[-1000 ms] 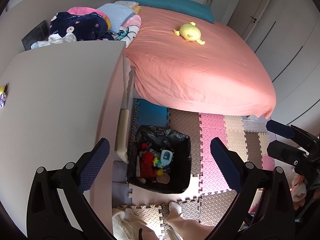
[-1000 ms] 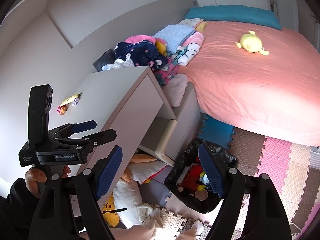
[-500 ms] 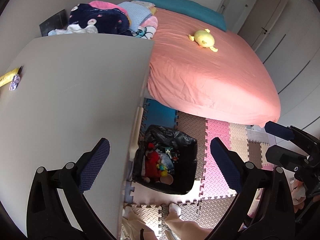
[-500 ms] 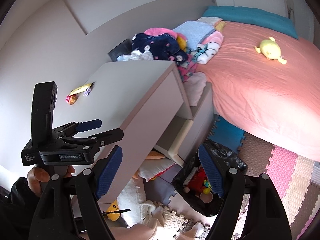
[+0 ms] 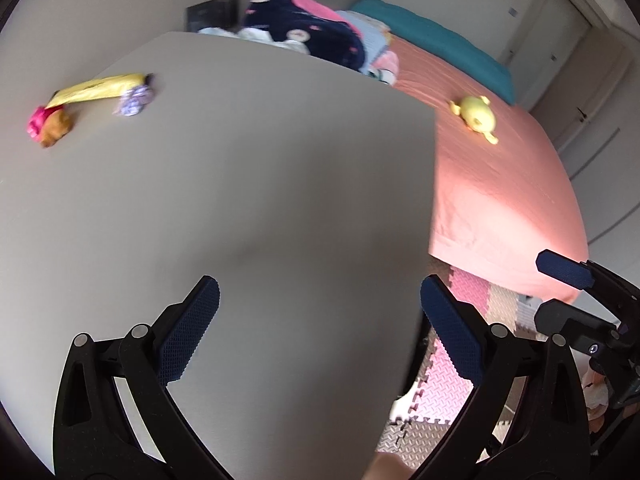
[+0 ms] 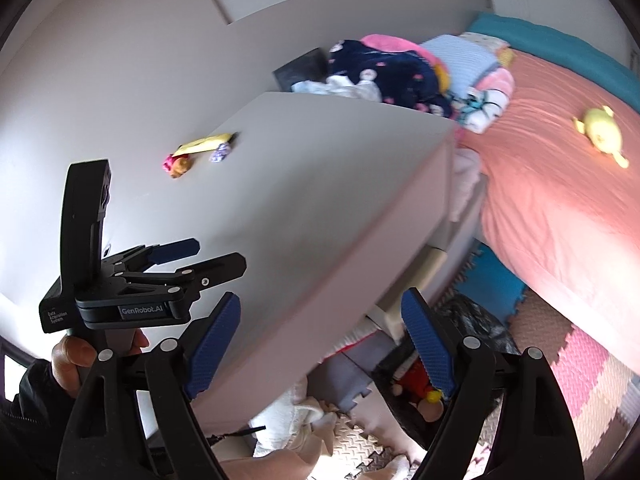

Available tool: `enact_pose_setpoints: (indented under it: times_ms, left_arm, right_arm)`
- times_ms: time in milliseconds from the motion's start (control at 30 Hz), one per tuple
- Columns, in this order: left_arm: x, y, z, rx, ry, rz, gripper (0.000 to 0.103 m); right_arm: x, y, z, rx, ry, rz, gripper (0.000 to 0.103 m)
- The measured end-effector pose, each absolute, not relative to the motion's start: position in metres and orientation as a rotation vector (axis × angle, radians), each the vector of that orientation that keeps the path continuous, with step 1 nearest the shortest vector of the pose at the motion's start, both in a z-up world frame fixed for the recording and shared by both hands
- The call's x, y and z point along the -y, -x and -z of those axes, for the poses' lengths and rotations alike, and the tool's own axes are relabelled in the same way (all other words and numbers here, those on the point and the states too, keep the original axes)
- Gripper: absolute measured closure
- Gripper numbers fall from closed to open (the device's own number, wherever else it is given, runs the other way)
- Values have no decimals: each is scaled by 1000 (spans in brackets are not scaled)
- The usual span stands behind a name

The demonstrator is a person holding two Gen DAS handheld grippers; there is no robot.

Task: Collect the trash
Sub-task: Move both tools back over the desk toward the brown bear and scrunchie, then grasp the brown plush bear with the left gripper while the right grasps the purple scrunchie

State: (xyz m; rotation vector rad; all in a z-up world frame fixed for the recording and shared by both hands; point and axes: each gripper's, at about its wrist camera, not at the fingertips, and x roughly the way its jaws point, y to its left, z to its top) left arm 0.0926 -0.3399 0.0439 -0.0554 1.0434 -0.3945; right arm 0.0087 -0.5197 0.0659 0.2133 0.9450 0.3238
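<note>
Trash lies at the far left of a grey dresser top point(image 5: 248, 184): a yellow wrapper point(image 5: 100, 87), a crumpled purple-white wrapper point(image 5: 134, 100) and a pink-and-brown piece point(image 5: 48, 126). They also show in the right wrist view, the yellow wrapper point(image 6: 204, 144) being the clearest. My left gripper point(image 5: 318, 312) is open and empty over the near part of the top, well short of the trash. My right gripper point(image 6: 320, 320) is open and empty, off the dresser's front edge. A black-lined bin point(image 6: 476, 324) with toys in it stands on the floor below.
A bed with a pink sheet point(image 5: 492, 184) and a yellow plush point(image 5: 476, 114) lies to the right. A pile of clothes point(image 5: 304, 32) sits behind the dresser. Foam mats point(image 6: 580, 368) cover the floor. The left gripper's body point(image 6: 120, 280) shows in the right wrist view.
Both grippers have risen and swung left toward the dresser top. The trash now shows larger and closer in the left wrist view; the bin has dropped out of it.
</note>
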Motion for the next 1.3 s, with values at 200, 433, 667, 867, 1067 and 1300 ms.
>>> enact_pose_setpoints:
  times_ms: [200, 433, 667, 867, 1067, 1300]
  left_arm:
    - [287, -98, -44, -1029, 114, 288, 6]
    - [234, -109, -45, -1011, 172, 180, 6]
    - [197, -133, -41, -996, 209, 110, 6]
    - [168, -155, -39, -971, 259, 36, 6]
    - [145, -175, -38, -938, 276, -16, 6]
    - [121, -203, -38, -904, 316, -65, 17]
  right_arm:
    - [477, -36, -66, -959, -160, -399, 20]
    - [430, -63, -62, -977, -97, -475, 20]
    - [392, -94, -54, -990, -65, -514, 20]
    - [364, -129, -48, -984, -54, -507, 20]
    - [344, -163, -41, -982, -44, -502, 22]
    - [323, -200, -30, -1001, -53, -510, 32]
